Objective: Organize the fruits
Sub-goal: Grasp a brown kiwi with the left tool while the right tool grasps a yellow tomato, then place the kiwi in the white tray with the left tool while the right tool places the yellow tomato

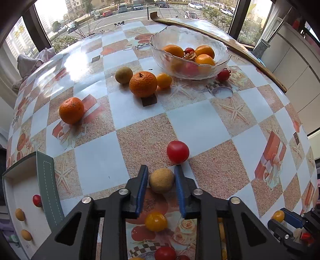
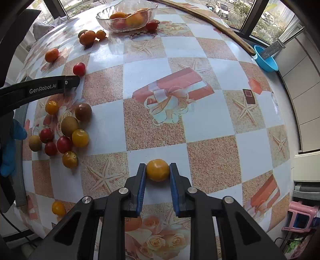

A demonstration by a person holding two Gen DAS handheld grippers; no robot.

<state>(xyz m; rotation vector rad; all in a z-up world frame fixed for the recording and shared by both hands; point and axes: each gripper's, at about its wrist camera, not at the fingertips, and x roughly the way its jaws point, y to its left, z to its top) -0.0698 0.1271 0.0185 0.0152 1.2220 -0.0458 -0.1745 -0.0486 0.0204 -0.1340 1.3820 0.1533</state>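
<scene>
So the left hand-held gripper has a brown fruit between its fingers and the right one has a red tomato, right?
Not quite. The left hand-held gripper does have the brown fruit between its fingers, but the right hand-held gripper has a yellow tomato, not a red one. The right wrist view shows it sitting between the blue fingers.

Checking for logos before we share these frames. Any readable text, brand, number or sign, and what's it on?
"GenRobot.AI": white lettering on the black side of the left gripper, seen in the right wrist view.
Nothing else is readable: the tablecloth carries only pictures (starfish, gift boxes, roses), no words.
Cars outside the window: plates too small to read.
</scene>
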